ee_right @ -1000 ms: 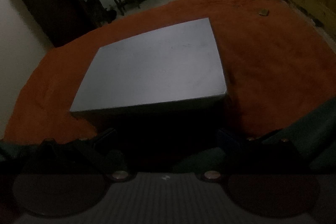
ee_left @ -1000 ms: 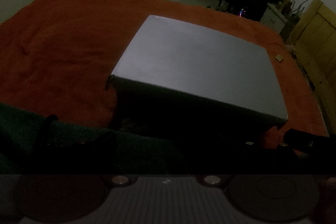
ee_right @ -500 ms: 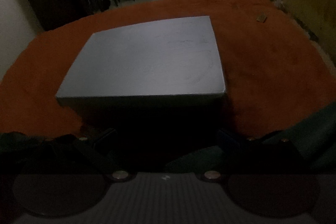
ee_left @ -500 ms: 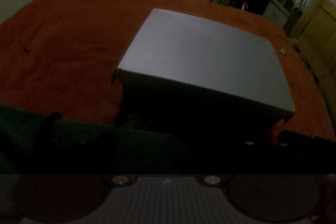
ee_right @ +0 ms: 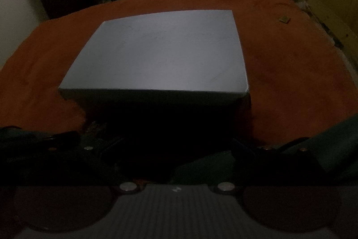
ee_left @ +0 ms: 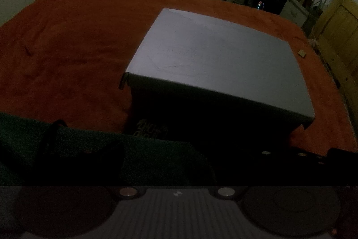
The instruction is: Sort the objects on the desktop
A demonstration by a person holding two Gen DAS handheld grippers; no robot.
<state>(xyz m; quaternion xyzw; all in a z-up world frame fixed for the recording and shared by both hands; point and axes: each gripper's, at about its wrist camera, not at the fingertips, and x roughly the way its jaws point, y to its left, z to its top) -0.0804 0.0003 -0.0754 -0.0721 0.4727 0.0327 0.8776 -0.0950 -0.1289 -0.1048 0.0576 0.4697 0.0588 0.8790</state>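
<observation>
Grey cardboard, the lidded box sits mid-cloth on the orange tablecloth (lid on, presumably keeping sorted things together). We face it with both tools, but darkness hides whether the left gripper or the right gripper has its fingers apart or together.

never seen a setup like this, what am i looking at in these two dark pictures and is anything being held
A person holds a handheld gripper in each hand, and each one carries a fisheye camera looking forward along its two fingers. One picture comes from the left gripper, the other from the right gripper. Both face a closed grey box standing on an orange-red cloth. A small tan object lies on the cloth beyond the box. The fingers are lost in shadow near the box's front, so whether they grip anything cannot be told.
</observation>
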